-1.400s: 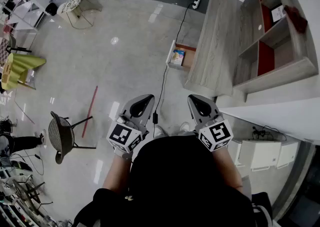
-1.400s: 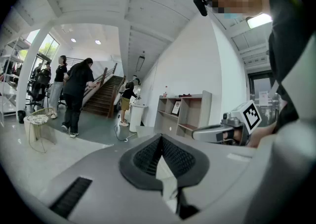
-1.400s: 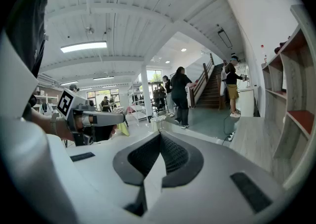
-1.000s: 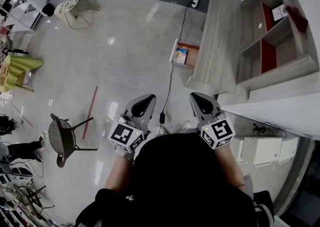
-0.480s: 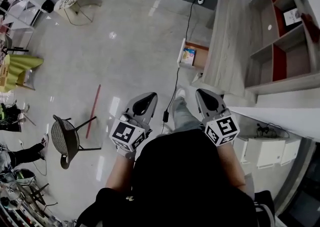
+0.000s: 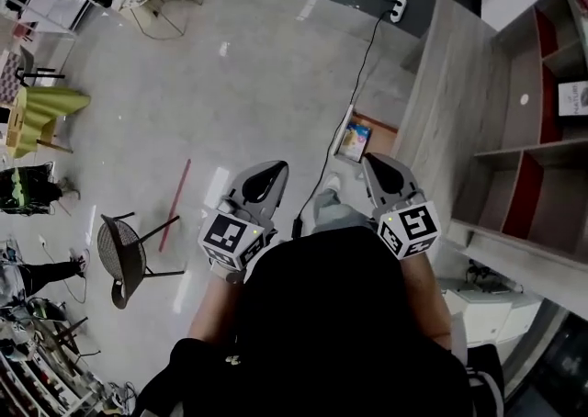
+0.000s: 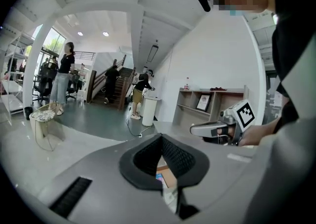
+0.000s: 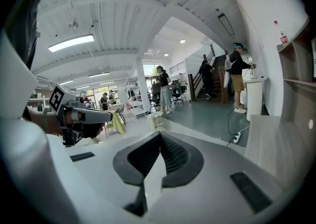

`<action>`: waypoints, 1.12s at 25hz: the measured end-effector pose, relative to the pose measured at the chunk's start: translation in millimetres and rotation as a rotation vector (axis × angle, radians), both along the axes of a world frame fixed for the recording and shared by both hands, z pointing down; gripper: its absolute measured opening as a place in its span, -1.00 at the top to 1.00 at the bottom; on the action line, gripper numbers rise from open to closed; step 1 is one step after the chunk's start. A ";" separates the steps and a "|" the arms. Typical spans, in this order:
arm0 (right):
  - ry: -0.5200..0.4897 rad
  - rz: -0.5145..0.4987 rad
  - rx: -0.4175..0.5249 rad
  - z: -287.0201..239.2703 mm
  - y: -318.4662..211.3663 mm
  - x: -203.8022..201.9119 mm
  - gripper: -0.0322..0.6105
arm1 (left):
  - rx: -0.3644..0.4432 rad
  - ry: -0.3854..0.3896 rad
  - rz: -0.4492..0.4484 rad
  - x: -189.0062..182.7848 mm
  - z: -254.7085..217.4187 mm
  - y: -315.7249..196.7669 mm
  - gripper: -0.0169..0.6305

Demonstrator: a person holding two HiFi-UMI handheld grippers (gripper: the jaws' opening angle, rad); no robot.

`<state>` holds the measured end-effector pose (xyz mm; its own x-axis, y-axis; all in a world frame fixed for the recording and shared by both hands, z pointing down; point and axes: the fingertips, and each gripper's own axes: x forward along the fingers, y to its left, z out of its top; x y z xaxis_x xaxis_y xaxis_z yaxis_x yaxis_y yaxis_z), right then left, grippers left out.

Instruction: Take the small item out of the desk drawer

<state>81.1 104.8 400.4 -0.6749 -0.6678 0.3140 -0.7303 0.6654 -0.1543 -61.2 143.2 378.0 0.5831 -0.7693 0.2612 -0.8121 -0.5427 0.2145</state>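
Observation:
The wooden desk (image 6: pixel 455 103) stands at the right, its drawer (image 6: pixel 375 125) pulled open toward the floor. A small colourful item (image 6: pixel 355 140) lies in the drawer; it also shows under the left gripper's jaws as the small item (image 7: pixel 160 177). My left gripper (image 6: pixel 267 170) and right gripper (image 6: pixel 374 162) are held side by side at chest height, just short of the drawer, both with jaws shut and nothing between them. In the left gripper view the left gripper (image 7: pixel 161 137) has the right gripper (image 7: pixel 217 129) beside it. The right gripper (image 8: pixel 160 135) points past the desk edge.
A black cable (image 6: pixel 364 50) runs from a power strip (image 6: pixel 398 9) across the floor toward my feet. A dark chair (image 6: pixel 121 251) and a red stick (image 6: pixel 175 204) lie at the left. Open shelves (image 6: pixel 542 103) stand on the desk's far side. Several people stand in the distance.
I have walked toward the desk: the drawer and desk have slid nearer and now lie just ahead of the grippers. Both grippers stay shut and level.

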 end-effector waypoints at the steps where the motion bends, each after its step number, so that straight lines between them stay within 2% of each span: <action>1: 0.003 -0.003 -0.005 2.3 -17.0 2.4 0.91 | -0.004 -0.005 -0.004 1.3 0.8 -17.1 0.92; 7: -0.010 -0.005 -0.071 28.6 -85.8 18.9 0.91 | -0.050 -0.031 -0.013 17.9 8.5 -90.9 0.92; 15: 0.013 0.043 -0.188 79.8 -119.9 22.8 0.91 | -0.132 -0.045 0.026 24.4 30.2 -129.8 0.92; 22: 0.079 0.144 -0.289 131.2 -140.4 15.7 0.91 | -0.180 -0.044 0.108 9.4 42.8 -159.4 0.92; 28: 0.162 0.253 -0.390 189.9 -149.9 25.9 0.90 | -0.225 -0.051 0.189 -3.6 55.4 -182.2 0.92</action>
